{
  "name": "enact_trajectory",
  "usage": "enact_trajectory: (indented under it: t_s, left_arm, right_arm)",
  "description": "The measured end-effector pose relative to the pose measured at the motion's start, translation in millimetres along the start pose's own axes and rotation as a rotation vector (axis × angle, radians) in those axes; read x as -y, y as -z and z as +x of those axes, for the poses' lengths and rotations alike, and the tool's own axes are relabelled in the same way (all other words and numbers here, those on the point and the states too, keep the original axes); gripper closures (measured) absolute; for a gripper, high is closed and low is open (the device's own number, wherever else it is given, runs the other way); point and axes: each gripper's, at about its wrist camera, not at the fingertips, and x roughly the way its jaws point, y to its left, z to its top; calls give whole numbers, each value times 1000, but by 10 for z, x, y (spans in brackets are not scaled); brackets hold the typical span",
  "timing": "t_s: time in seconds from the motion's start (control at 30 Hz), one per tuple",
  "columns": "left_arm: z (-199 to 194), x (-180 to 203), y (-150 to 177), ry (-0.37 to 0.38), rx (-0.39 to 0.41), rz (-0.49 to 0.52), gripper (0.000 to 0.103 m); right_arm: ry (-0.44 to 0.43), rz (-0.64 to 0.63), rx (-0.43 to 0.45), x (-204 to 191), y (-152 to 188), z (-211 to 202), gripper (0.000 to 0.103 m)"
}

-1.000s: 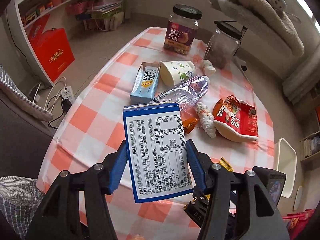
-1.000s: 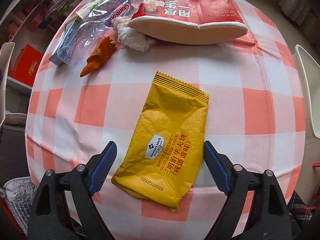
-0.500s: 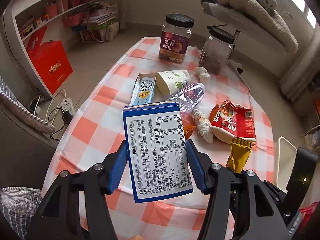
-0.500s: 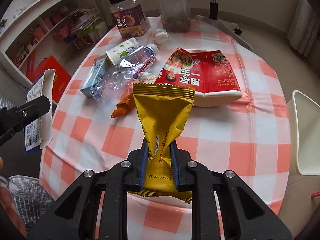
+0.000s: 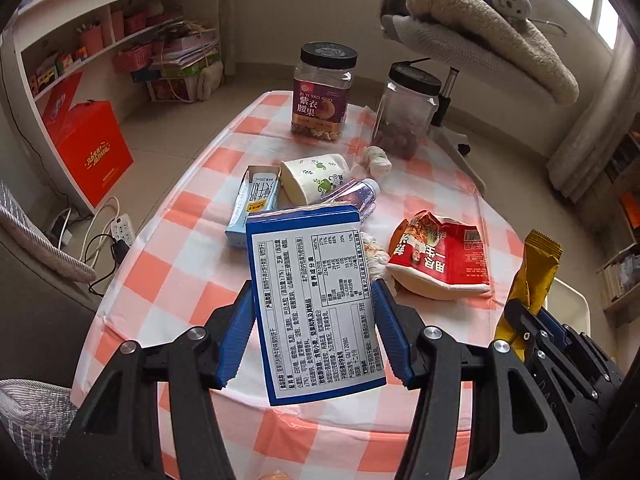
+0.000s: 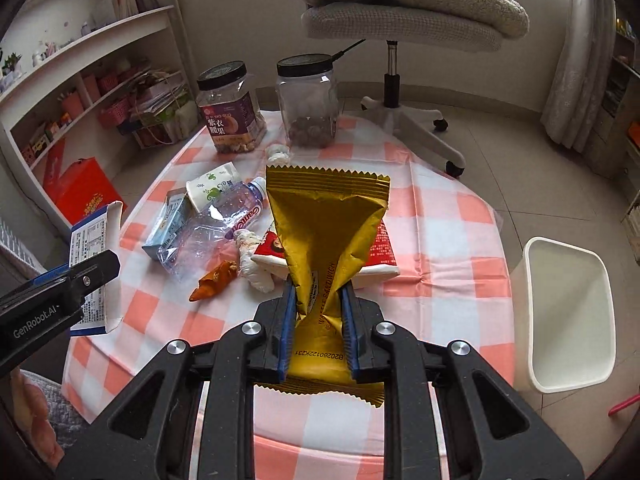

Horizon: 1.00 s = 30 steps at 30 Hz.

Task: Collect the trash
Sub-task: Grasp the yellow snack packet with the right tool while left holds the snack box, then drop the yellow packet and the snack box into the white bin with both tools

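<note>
My left gripper (image 5: 314,294) is shut on a blue-and-white carton box (image 5: 316,304) and holds it above the near end of the checked table (image 5: 192,264). My right gripper (image 6: 318,290) is shut on a yellow snack wrapper (image 6: 326,216), which stands upright in the air and is pinched narrow at the jaws. On the table lie a crushed plastic bottle (image 6: 216,224), a red snack bag (image 5: 440,260), a paper cup (image 5: 316,176), a small milk carton (image 5: 256,204), crumpled tissue (image 6: 252,264) and an orange wrapper (image 6: 214,280).
A white bin (image 6: 564,312) stands on the floor to the right of the table. Two black-lidded jars (image 6: 232,108) (image 6: 308,100) stand at the far end. Beyond them is a swivel chair (image 6: 400,16) with folded towels. Shelves and a red box (image 5: 88,152) line the left wall.
The right gripper closed on the yellow wrapper, which lay flat on the table, and raised it clear. The left gripper with its box rose slightly and drew back a little.
</note>
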Motion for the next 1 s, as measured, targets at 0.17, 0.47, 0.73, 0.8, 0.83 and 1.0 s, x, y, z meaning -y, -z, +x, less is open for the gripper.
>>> enact_trajectory:
  t_s: [0.17, 0.47, 0.73, 0.8, 0.83, 1.0]
  left_arm:
    - [-5, 168, 9, 23, 15, 30, 46]
    - [-19, 512, 25, 68, 55, 88, 46]
    - [5, 805, 65, 92, 68, 139, 46]
    - [14, 862, 78, 94, 70, 150, 46]
    - [16, 897, 84, 96, 71, 155, 46]
    - [29, 1063, 131, 103, 75, 189, 46]
  right_arm:
    - [23, 14, 18, 157, -28, -53, 83]
    - [69, 52, 47, 478, -62, -171, 82]
    - [123, 101, 61, 852, -86, -254, 82]
    - [143, 113, 68, 957, -88, -286, 82]
    - [152, 118, 72, 1008, -87, -305, 81]
    - [215, 144, 84, 1306, -79, -396, 80]
